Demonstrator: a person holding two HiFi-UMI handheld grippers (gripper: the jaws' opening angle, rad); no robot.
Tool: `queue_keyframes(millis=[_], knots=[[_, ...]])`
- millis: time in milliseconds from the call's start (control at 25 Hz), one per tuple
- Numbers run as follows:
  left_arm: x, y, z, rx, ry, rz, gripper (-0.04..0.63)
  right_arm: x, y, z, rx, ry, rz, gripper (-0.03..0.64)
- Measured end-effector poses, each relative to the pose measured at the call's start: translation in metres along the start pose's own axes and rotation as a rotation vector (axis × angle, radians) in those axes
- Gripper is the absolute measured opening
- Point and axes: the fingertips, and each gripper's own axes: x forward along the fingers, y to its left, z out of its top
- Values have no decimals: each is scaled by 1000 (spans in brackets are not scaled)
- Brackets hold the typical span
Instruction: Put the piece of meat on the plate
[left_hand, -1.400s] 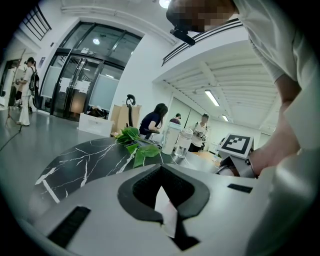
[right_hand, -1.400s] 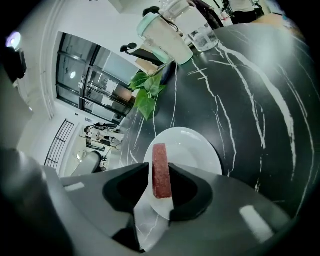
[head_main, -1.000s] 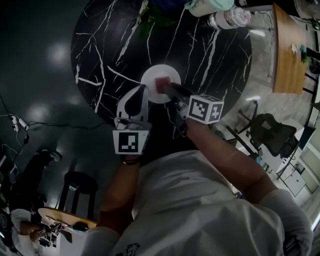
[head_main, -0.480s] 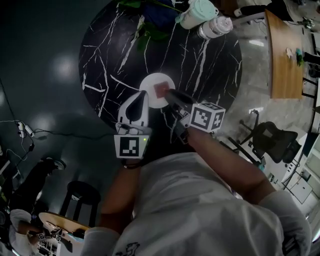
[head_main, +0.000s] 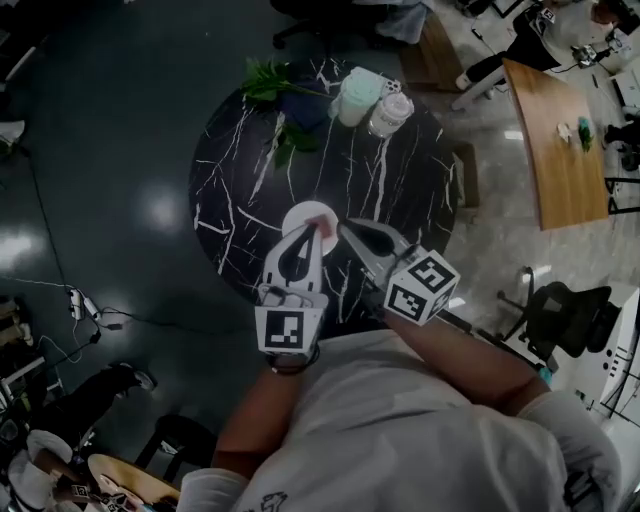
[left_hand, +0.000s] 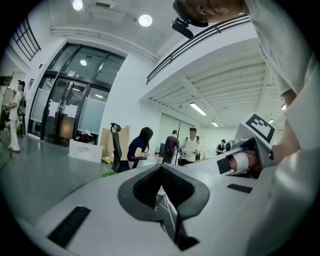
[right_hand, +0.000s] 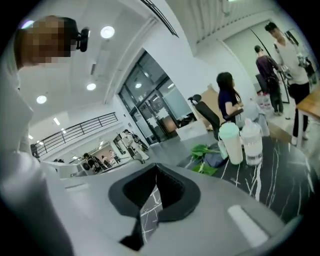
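The piece of meat (head_main: 320, 222) lies on the white plate (head_main: 295, 213), toward the plate's right side as seen from above. The plate sits near the middle of a round black tabletop (head_main: 230, 190) veined with white. No jaws are on the meat.

The person stands at the near rim of the tabletop with a gripper in each hand, both held up off the surface. From the head view the left gripper (head_main: 306, 232) hangs with its tip over the near part of the plate, just beside the meat. Its jaws are together, with only a thin slit between them and nothing in it. The right gripper (head_main: 343, 226) points in from the right, its tip just off the plate's right edge and close to the meat. Its jaws are closing and have all but met; only the marbled top shows through the narrow gap, so it holds nothing. Both gripper views look out nearly level across the room.

At the far edge of the tabletop stand a leafy green plant (head_main: 268, 80), a cup with a mint-green lid (head_main: 356, 97) and a clear bottle (head_main: 388, 114), the last two side by side. Off to the right are a wooden table (head_main: 560, 150) and a dark office chair (head_main: 562, 308). Further back a person sits at a desk (left_hand: 138, 149) and others stand nearby (left_hand: 190, 146).
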Motion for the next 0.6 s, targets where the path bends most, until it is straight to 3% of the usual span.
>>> queue_keyframes(millis=[160, 320, 600], knots=[[-10, -30, 47, -2, -60, 10, 6, -37, 34, 43, -171, -95, 53, 2], [-23, -61, 84, 43, -106, 9, 6, -73, 67, 77, -379, -179, 112, 2], [-50, -101, 135, 78, -182, 42, 6, -115, 113, 120, -585, -251, 164, 2]])
